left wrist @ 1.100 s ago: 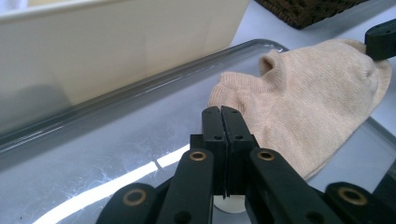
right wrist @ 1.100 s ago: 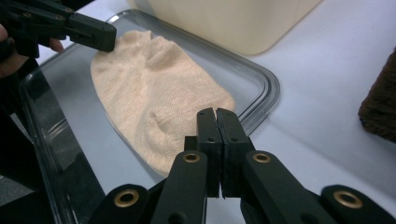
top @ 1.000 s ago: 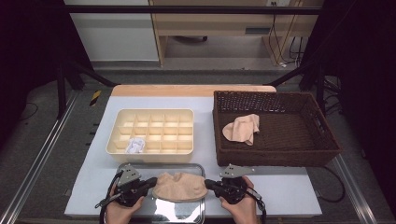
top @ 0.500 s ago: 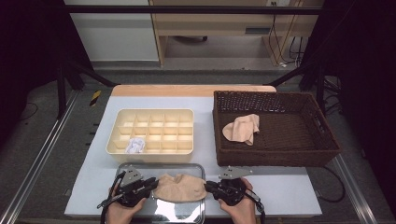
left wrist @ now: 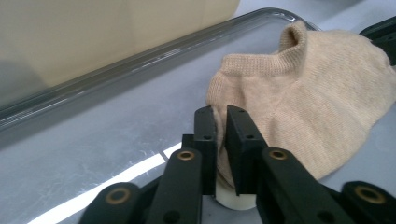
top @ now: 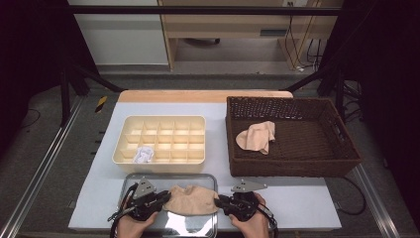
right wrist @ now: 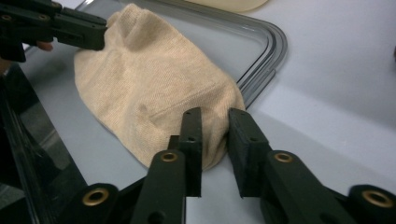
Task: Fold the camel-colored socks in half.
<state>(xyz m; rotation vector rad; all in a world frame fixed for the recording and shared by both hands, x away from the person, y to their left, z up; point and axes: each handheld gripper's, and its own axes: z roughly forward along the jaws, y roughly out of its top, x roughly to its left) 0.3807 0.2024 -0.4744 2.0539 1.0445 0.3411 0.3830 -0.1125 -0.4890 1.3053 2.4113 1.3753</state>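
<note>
Beige sock [top: 190, 200] lying on the metal tray [top: 208, 179] at the table's near edge, your left gripper [left wrist: 220, 122] just narrowed and pinching its one end, your right gripper [right wrist: 217, 122] slightly parted around its other end, fabric between the jaws, pads not pressing.

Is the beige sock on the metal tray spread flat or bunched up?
Mostly spread: the sock lies flat across the tray, with only its cuff end raised.
</note>
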